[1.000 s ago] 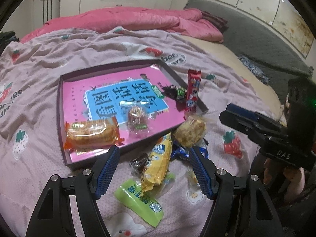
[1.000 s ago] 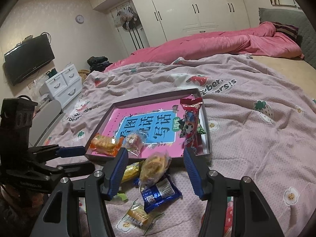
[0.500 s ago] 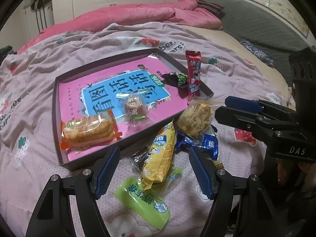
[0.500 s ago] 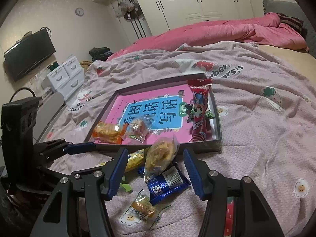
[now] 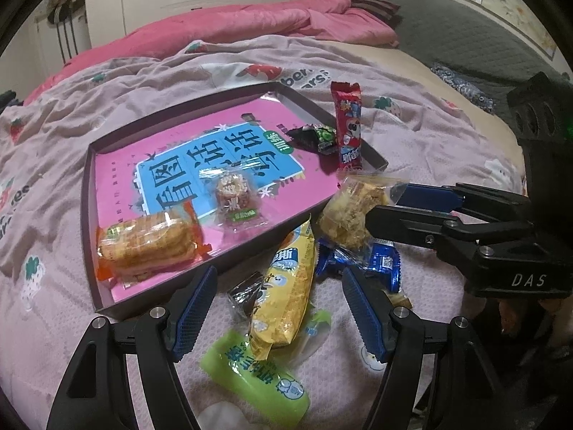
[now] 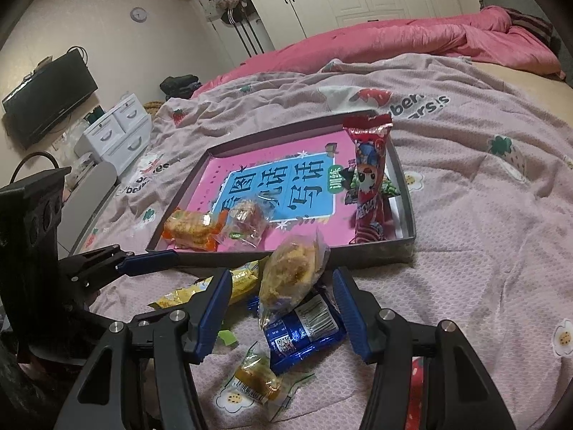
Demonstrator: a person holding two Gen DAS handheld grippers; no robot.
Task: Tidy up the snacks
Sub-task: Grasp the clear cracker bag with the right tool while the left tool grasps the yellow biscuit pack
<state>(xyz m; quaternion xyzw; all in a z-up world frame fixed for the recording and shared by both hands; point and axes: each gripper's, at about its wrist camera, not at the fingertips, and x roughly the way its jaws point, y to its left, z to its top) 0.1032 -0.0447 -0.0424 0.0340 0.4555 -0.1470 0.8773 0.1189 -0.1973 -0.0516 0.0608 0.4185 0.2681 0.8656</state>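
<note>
A dark shallow tray (image 5: 86, 197) with a pink and blue lining lies on the bed. It holds an orange biscuit pack (image 5: 147, 243), a clear-wrapped candy (image 5: 234, 197), a dark green packet (image 5: 315, 138) and a red stick packet (image 5: 347, 129) that leans on the rim. Loose snacks lie in front of the tray. My left gripper (image 5: 279, 308) is open, its fingers on either side of a yellow packet (image 5: 286, 286) without touching it. My right gripper (image 6: 283, 301) is open over a clear bag of golden snack (image 6: 293, 272) and a blue packet (image 6: 304, 329).
A green packet (image 5: 258, 380) and a small dark candy (image 5: 245, 292) lie by the yellow one. A small wrapped pastry (image 6: 256, 376) lies nearest the right gripper. Each gripper shows in the other's view: the right gripper (image 5: 394, 208), the left gripper (image 6: 136, 268). A pink quilt (image 6: 412, 39) is piled behind.
Both grippers have sunk and tipped down toward the loose snacks, which now look larger and sit between the fingers. Neither jaw has changed its width. No snack has moved.
</note>
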